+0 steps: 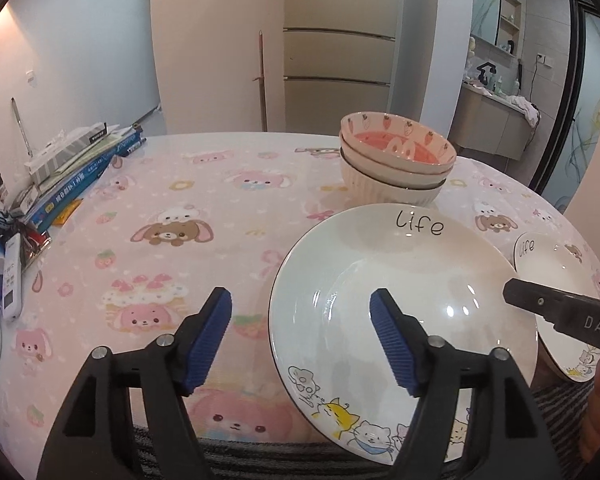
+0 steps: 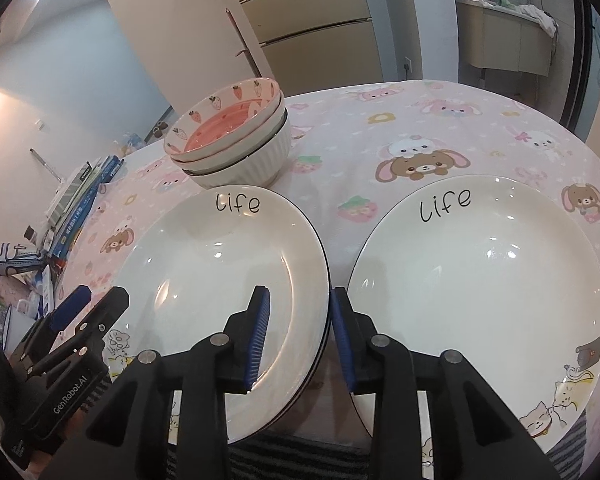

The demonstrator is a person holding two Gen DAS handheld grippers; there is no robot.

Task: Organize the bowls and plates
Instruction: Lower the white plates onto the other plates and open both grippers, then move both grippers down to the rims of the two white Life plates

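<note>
My left tongs (image 1: 300, 336) apart, straddling left rim of plate stack (image 2: 228, 280). Right tongs (image 2: 298, 336) apart around stack's right rim, not pinching. Single plate (image 2: 480, 292) lies rightward, nearer right hand. Bowls (image 2: 236, 140) behind.

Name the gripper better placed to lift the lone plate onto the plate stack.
Right. The right gripper hangs open at the gap beside the lone plate; the left gripper, also open, straddles the plate stack at its opposite rim.
</note>
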